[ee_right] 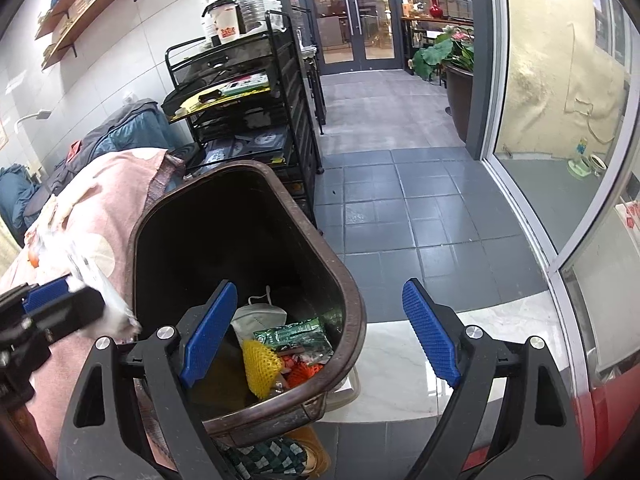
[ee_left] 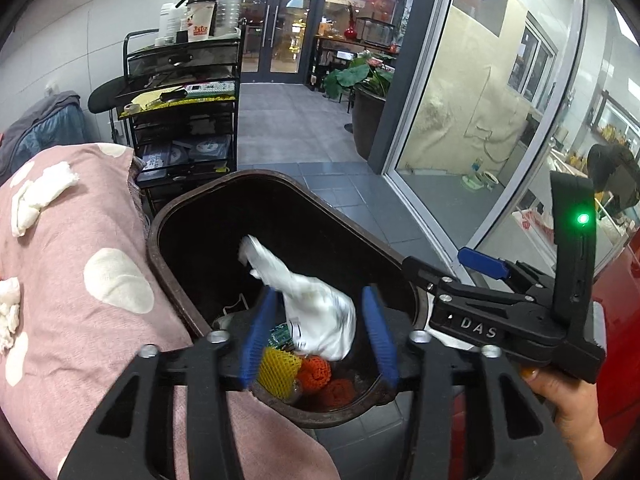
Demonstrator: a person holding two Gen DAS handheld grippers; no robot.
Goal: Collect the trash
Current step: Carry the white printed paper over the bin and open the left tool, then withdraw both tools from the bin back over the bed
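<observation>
Our left gripper (ee_left: 318, 334) hangs over the mouth of the brown trash bin (ee_left: 176, 208), its blue pads spread apart. Between them, blurred, a white plastic bag (ee_left: 316, 312) sits in the air just ahead of the fingers; we cannot tell whether either pad touches it, but the jaws are clearly not pressed onto it. Below the bag, at the bottom of the bin, lie a yellow foam net (ee_left: 278, 370) and an orange foam net (ee_left: 316, 372).

Our right gripper (ee_right: 320, 332) is also wide apart and holds nothing. Its left finger reaches inside the bin's rim, while its right finger hangs outside the bin over the pale marble floor strip (ee_right: 460, 344). Straight ahead of it, down in the bin, we see a white face mask (ee_right: 256, 316), a green wrapper (ee_right: 294, 336), and both nets packed together beneath that.

To the left of both grippers, touching the bin's side, lies a pink spotted blanket (ee_left: 80, 280) with scraps of white tissue (ee_left: 36, 196) on it. Beyond the bin, further ahead, stands a black wire shelf cart (ee_right: 248, 112) carrying bottles, and to the right runs the gray tiled floor (ee_right: 400, 208).
</observation>
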